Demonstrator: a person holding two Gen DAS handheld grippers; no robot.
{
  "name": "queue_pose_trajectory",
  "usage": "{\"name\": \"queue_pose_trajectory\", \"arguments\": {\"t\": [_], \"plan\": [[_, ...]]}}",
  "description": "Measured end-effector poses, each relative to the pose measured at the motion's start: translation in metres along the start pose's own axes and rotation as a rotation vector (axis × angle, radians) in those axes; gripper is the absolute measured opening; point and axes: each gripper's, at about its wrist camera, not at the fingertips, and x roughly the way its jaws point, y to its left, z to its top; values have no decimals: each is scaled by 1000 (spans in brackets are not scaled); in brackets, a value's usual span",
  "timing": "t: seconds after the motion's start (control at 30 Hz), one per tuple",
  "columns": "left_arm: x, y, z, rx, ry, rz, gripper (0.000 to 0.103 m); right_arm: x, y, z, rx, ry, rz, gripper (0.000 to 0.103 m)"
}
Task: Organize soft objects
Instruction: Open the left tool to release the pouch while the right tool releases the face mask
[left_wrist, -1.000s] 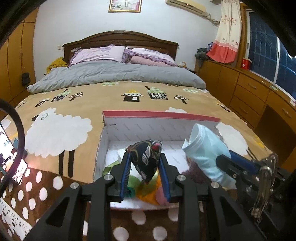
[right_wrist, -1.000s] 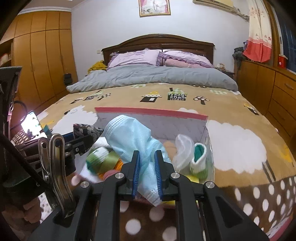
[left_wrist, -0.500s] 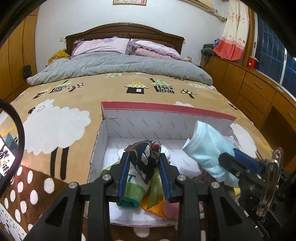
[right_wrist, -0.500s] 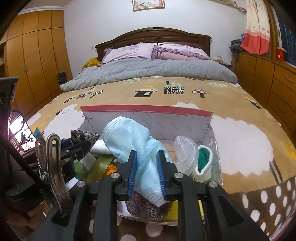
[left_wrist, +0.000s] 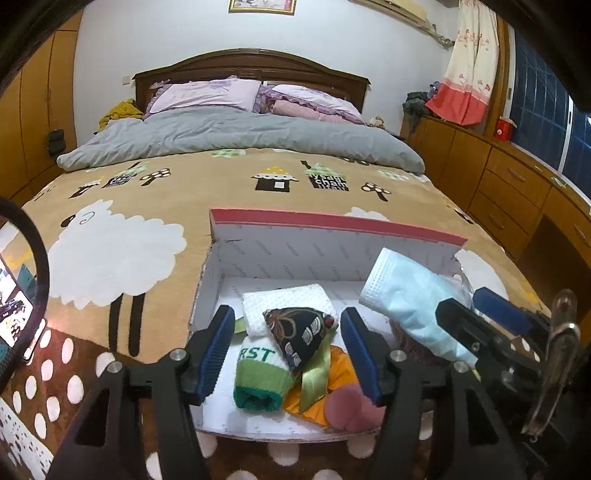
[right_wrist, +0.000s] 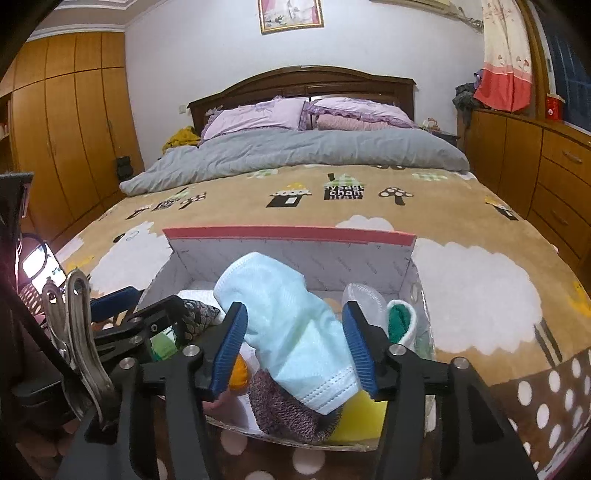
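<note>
A white cardboard box (left_wrist: 332, 223) with a red rim lies open on the bed. My left gripper (left_wrist: 288, 350) hangs over its near left part, jaws opening. A dark patterned pouch (left_wrist: 299, 332) lies between the blue pads, clear of both, on a white cloth (left_wrist: 288, 301) and a green-cuffed sock (left_wrist: 258, 373). My right gripper (right_wrist: 295, 347) is over the box's (right_wrist: 288, 234) near right part, jaws opening too. A light blue face mask (right_wrist: 295, 325) slumps between its pads onto a purple knitted piece (right_wrist: 288, 406), no longer pinched.
The box also holds a green ribbon (left_wrist: 314, 365), orange cloth (left_wrist: 341, 369), a pink item (left_wrist: 351, 406), a yellow item (right_wrist: 364, 417) and a white sock with green lining (right_wrist: 400, 321). A grey duvet (left_wrist: 240, 136) covers the bed's far half. Wooden drawers (left_wrist: 517, 192) line the right wall.
Both grippers went from shut to open. The pouch dropped from the left pads onto the pile in the box. The mask slipped free of the right pads and spread wider.
</note>
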Motion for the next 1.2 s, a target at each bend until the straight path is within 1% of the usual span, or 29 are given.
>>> {"name": "queue_pose_trajectory", "arguments": {"t": [0.2, 0.4, 0.77, 0.97, 1.2], "plan": [[-10, 2, 2, -2, -8, 8, 63, -9, 2, 3, 4, -24, 1, 61], [-20, 2, 0, -3, -11, 12, 63, -18, 3, 2, 5, -32, 13, 61], [-48, 1, -12, -5, -9, 10, 64, -40, 9, -13, 18, -21, 27, 61], [-65, 0, -26, -8, -4, 15, 64, -58, 14, -31, 21, -5, 20, 61], [-79, -2, -53, -9, 20, 18, 64, -71, 17, -52, 29, 18, 12, 61]]}}
